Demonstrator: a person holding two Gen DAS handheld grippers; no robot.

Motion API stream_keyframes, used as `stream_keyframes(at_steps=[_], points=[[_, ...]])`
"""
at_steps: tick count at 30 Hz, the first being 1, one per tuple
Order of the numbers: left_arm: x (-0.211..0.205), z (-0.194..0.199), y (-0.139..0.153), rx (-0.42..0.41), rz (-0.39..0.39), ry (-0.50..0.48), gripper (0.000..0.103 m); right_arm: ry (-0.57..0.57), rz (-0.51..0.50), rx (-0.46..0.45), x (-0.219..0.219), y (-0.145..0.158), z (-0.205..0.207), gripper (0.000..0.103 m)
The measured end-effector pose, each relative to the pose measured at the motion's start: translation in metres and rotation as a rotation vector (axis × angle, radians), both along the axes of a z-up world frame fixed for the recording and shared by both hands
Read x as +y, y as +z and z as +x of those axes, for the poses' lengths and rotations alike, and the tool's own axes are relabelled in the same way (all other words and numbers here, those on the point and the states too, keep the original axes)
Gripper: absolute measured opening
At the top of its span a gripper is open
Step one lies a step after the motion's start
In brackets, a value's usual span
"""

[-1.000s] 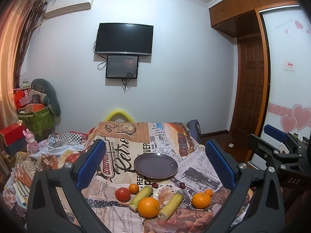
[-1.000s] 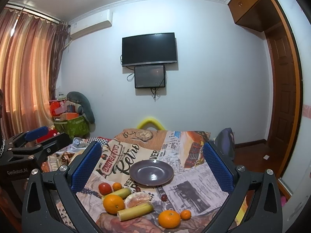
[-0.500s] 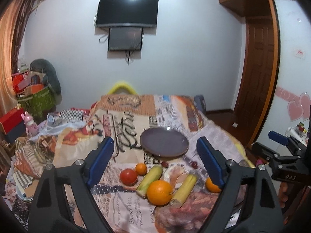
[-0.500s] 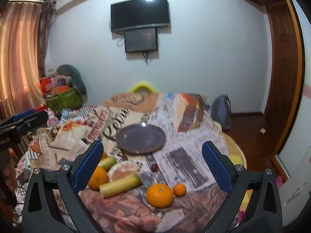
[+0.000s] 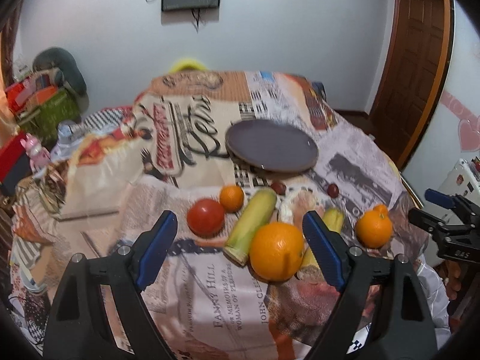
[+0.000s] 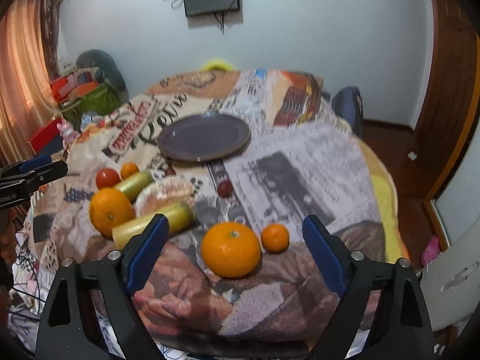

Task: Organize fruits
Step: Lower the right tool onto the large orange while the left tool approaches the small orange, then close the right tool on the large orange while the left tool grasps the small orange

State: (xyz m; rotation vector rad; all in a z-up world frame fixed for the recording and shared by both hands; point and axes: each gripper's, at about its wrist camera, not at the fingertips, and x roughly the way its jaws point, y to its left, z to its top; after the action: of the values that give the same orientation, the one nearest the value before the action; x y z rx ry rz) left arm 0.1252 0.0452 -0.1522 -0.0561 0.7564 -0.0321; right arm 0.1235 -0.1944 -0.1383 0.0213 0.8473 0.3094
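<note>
On a round bench draped in a newspaper-print cloth (image 5: 210, 300), a dark purple round plate (image 5: 271, 145) sits bare toward the far side, with the fruit spread nearer the camera. The left gripper (image 5: 240, 246) hangs above the near edge with its blue-padded jaws apart; they have just been closing a little, and nothing is pressed between them, though the large orange (image 5: 276, 250) lies on the cloth in the gap close to the right pad. Behind it are a red tomato (image 5: 205, 216), a small tangerine (image 5: 231, 198), a yellow-green corn cob (image 5: 253, 225) lying lengthwise, a second corn cob (image 5: 333, 219) partly hidden by the pad, and two small dark red fruits (image 5: 332, 190) near the plate's rim. The right gripper (image 6: 234, 247) also has its jaws apart, just narrowed and empty; below the gap sit a medium orange with a green stem end (image 6: 230, 249) and a tiny tangerine (image 6: 274, 237) just beside it. A peeled pale citrus (image 6: 168, 193) lies between the two corn cobs.
</note>
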Motion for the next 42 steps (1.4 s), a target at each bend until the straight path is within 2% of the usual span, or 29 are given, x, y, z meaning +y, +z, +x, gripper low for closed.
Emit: stream_keyframes(at_steps=[2,6,13,17,22,27,30,34,42], points=[[-0.002,0.004,-0.009,0.030,-0.013,-0.013,0.085,0.005,0.013,0.033,0.000,-0.009,0.004,0.079],[-0.008,0.011,-0.024,0.083,-0.041,-0.046,0.076,0.021,0.032,0.094,0.001,-0.023,0.008,0.070],[-0.021,0.019,-0.045,0.150,-0.055,-0.083,0.074,0.039,0.052,0.164,0.004,-0.042,0.013,0.068],[-0.025,0.025,-0.054,0.180,-0.054,-0.090,0.065,0.044,0.064,0.201,0.004,-0.052,0.015,0.068],[-0.027,0.031,-0.061,0.201,-0.069,-0.103,0.062,0.047,0.072,0.223,0.005,-0.060,0.020,0.068],[-0.033,0.034,-0.064,0.195,-0.051,-0.110,0.060,0.043,0.088,0.241,0.005,-0.065,0.024,0.068],[-0.034,0.034,-0.064,0.189,-0.048,-0.107,0.059,0.035,0.084,0.243,0.005,-0.066,0.025,0.063],[-0.033,0.034,-0.062,0.192,-0.050,-0.101,0.059,0.028,0.093,0.236,0.003,-0.065,0.023,0.061],[-0.028,0.028,-0.049,0.160,-0.055,-0.089,0.058,0.019,0.079,0.157,0.001,-0.045,0.019,0.060]])
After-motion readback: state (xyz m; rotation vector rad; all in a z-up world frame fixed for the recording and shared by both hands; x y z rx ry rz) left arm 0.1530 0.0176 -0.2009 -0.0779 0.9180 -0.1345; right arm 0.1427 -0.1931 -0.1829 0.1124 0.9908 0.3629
